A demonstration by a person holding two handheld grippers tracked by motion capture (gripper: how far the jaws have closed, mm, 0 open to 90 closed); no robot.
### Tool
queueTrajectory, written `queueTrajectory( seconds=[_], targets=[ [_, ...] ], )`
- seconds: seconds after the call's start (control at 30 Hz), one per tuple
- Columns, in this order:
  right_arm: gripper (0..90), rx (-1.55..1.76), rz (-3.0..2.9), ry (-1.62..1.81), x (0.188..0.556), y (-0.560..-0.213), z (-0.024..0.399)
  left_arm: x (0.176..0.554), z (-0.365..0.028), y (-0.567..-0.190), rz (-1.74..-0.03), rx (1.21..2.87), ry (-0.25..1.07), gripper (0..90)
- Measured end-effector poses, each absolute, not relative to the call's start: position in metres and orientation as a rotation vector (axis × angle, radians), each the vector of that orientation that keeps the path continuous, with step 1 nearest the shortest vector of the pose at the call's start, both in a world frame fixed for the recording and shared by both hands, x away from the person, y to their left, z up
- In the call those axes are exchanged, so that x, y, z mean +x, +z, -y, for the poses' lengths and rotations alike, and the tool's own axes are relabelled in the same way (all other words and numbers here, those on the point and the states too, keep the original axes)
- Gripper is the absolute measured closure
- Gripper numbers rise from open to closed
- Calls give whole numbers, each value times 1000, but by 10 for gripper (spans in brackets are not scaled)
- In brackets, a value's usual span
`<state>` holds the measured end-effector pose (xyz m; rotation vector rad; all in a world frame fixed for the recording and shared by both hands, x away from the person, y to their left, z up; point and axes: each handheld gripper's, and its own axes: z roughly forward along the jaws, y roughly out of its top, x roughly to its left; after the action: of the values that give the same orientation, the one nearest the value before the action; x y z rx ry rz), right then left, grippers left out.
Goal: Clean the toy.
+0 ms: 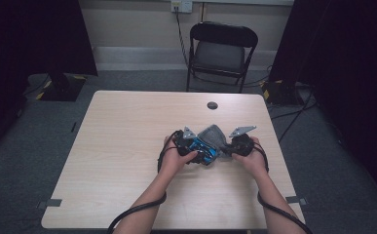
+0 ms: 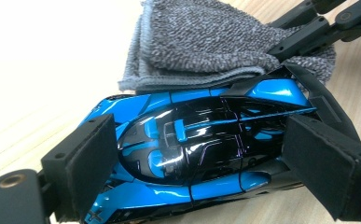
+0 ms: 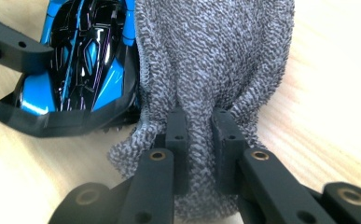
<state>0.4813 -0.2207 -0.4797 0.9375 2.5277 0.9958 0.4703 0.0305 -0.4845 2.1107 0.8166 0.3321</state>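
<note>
Cloth (image 3: 215, 56) soft, bunching: right gripper (image 3: 199, 140) jaws pinching its edge | toy car (image 2: 192, 149) glossy, slippery, rigid: left gripper (image 2: 206, 154) jaws clamping its ends | I am keeping both on desk (image 1: 127, 146).

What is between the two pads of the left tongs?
The blue and black toy car lies there, its ends against the two pads, as the left gripper view shows. A grey cloth rests just behind it.

high view overhead, far; gripper views close, sharing toy car (image 2: 192, 154).
</note>
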Motion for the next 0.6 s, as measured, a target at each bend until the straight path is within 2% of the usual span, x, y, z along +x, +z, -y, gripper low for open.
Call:
queueTrajectory(
  seconds=[0.6],
  targets=[
    [790,962,-2528,1006,471,-480,234,471,-30,-484,-814,2116,331,105]
  ],
)
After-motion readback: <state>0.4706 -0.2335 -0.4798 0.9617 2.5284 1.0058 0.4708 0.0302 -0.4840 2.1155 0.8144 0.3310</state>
